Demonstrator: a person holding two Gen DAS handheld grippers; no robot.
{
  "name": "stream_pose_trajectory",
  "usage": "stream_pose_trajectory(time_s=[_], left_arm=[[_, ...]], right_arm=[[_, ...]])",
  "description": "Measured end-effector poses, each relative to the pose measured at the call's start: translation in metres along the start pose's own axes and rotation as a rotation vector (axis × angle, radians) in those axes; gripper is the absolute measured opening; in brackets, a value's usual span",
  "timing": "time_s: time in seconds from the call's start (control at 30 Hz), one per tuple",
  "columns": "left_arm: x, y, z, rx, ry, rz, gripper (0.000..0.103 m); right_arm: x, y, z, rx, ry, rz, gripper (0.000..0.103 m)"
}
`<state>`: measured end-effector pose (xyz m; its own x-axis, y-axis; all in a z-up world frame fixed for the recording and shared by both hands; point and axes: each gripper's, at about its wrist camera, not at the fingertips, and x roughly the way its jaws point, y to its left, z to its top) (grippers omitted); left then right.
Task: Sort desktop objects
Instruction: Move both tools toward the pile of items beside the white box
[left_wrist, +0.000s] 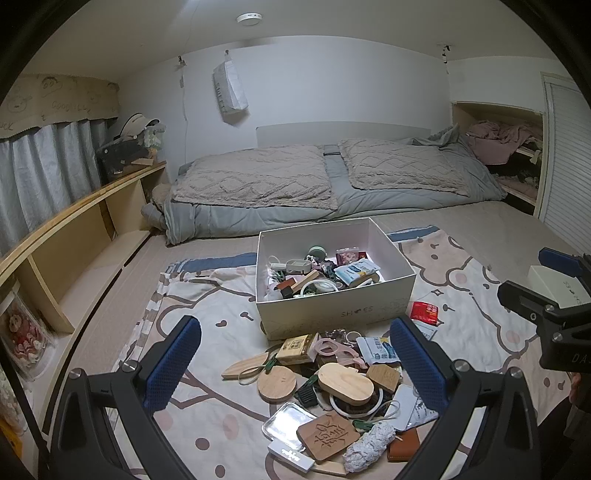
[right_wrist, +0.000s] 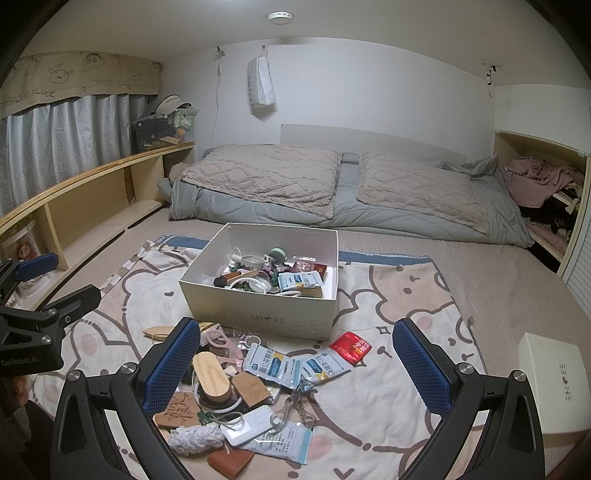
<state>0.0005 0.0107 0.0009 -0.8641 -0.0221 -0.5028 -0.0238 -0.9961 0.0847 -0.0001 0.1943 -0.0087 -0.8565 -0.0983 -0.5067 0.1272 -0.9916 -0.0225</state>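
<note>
A white shoe box (left_wrist: 332, 314) (right_wrist: 258, 314), part full of small items, stands on a cartoon blanket (left_wrist: 207, 302) (right_wrist: 399, 306). A pile of loose objects lies in front of it: an oval wooden box (left_wrist: 345, 382) (right_wrist: 210, 373), a round wooden disc (left_wrist: 277, 382), a carved wooden tag (left_wrist: 328, 435) (right_wrist: 173, 410), blue-white sachets (right_wrist: 273, 363), a red packet (left_wrist: 424, 312) (right_wrist: 350, 347), an eyelash curler (right_wrist: 295, 402). My left gripper (left_wrist: 295, 373) is open above the pile. My right gripper (right_wrist: 297, 365) is open above the sachets.
The box lid (right_wrist: 550, 380) (left_wrist: 554, 284) lies at the right. A bed with grey bedding (left_wrist: 332, 184) (right_wrist: 351, 192) is behind the box. A wooden shelf (left_wrist: 81, 229) (right_wrist: 92, 195) runs along the left wall. The right gripper's body (left_wrist: 546, 314) shows in the left view.
</note>
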Motion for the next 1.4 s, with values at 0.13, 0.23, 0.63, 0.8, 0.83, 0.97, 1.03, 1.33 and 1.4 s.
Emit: stream_pose_trajectory(time_s=[0.13,0.23,0.63,0.8,0.83,0.97,1.03,1.33,1.4], left_arm=[[0.000,-0.001,0.002,0.010,-0.005,-0.007,0.103],[-0.001,-0.002,0.002,0.017,-0.010,-0.009,0.103],[-0.009,0.019,0.006,-0.023,-0.052,0.027,0.103],[-0.013,0.035,0.006,-0.054,-0.065,0.052,0.103],[-0.015,0.038,0.007,-0.058,-0.071,0.059,0.103],[-0.022,0.048,0.006,-0.069,-0.095,0.087,0.103],[-0.025,0.053,0.007,-0.070,-0.109,0.097,0.103],[-0.028,0.082,0.006,-0.077,-0.152,0.116,0.103],[-0.028,0.086,0.005,-0.062,-0.173,0.131,0.103]], right_arm=[[0.000,0.000,0.000,0.002,0.000,0.001,0.103],[0.000,0.000,0.000,0.002,-0.001,0.001,0.103],[-0.006,-0.015,0.000,0.055,-0.023,-0.009,0.103],[-0.010,-0.024,-0.001,0.072,-0.021,-0.021,0.103],[-0.011,-0.027,-0.001,0.079,-0.024,-0.023,0.103],[-0.014,-0.038,0.000,0.110,-0.027,-0.037,0.103],[-0.017,-0.046,0.000,0.129,-0.034,-0.035,0.103],[-0.023,-0.066,0.010,0.120,-0.070,-0.029,0.103],[-0.024,-0.070,0.011,0.119,-0.081,-0.013,0.103]])
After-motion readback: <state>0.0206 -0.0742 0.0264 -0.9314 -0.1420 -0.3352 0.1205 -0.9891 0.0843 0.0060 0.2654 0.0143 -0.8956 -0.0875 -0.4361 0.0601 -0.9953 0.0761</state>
